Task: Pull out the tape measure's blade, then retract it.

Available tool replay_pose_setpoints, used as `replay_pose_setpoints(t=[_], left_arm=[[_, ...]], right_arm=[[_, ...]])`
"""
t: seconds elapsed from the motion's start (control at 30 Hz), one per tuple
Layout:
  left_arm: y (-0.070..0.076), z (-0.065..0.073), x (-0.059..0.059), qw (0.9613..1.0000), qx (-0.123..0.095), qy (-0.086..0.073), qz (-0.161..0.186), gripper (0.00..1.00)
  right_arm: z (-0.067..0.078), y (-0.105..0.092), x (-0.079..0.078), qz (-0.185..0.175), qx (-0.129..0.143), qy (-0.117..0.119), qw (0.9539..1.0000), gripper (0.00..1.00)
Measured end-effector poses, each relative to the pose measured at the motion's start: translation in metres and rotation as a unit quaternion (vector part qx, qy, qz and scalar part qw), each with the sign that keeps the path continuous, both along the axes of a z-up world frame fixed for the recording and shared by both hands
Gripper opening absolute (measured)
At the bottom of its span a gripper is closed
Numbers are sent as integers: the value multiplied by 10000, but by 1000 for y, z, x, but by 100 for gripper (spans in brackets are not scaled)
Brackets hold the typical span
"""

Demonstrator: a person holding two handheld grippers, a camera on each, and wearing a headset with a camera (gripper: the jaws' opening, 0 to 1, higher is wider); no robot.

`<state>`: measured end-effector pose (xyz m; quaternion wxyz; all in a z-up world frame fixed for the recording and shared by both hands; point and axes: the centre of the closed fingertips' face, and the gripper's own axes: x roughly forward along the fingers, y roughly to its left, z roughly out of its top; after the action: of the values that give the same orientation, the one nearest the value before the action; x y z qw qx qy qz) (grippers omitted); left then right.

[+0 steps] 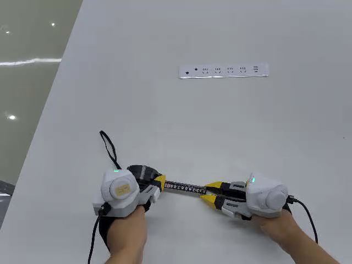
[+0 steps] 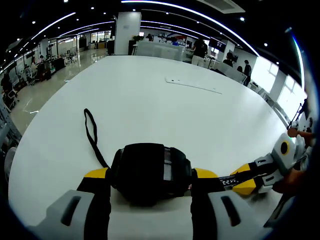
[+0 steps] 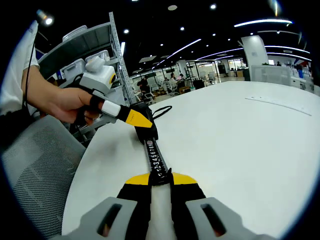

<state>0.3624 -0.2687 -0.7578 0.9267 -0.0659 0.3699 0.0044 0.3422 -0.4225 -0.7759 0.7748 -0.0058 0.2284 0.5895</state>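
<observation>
Head view: on a white workbench, the left gripper clamps the black tape measure between its yellow-tipped jaws. The right gripper pinches the end of the blade, which stretches a short way between the two. The wrist strap lies beside the case, and a power strip lies well apart.
</observation>
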Motion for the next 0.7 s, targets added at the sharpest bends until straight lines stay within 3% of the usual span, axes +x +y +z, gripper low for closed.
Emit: replay_pose_setpoints(t=[0.7], left_arm=[[-1,0,0,10000,-18,-4,8,62]], right_arm=[[-1,20,3,81,9,3,10000,13]])
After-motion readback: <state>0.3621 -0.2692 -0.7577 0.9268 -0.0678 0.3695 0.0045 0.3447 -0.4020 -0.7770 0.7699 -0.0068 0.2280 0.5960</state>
